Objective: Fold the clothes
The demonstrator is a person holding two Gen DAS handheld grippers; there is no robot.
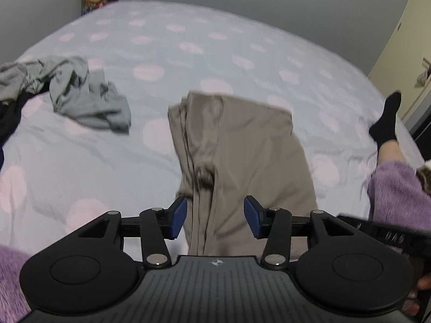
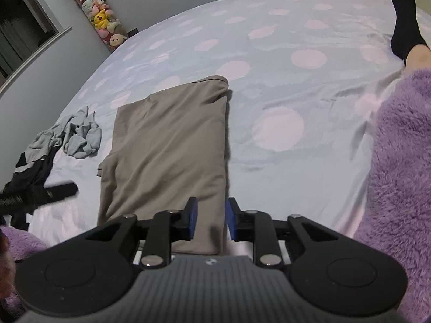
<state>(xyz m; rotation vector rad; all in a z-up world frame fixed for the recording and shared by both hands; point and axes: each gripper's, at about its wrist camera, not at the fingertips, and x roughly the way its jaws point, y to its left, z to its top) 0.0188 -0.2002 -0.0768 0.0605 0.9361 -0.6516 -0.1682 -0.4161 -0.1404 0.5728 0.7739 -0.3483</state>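
Note:
A tan garment (image 1: 239,145) lies folded into a long strip on the bed; it also shows in the right wrist view (image 2: 167,145). My left gripper (image 1: 215,219) is open, its blue pads on either side of the garment's near left edge, not pinching it. My right gripper (image 2: 211,222) is partly open, its pads on either side of the garment's near right corner with a gap to the cloth. A crumpled grey garment (image 1: 83,94) lies to the left on the bed and shows in the right wrist view (image 2: 78,137) too.
The bed has a pale blue sheet with pink dots (image 1: 161,43). Dark clothes (image 2: 29,172) lie at the left edge. The person's leg in a black sock (image 1: 388,118) and purple fleece (image 2: 398,161) are on the right. A column of plush toys (image 2: 99,16) stands by the wall.

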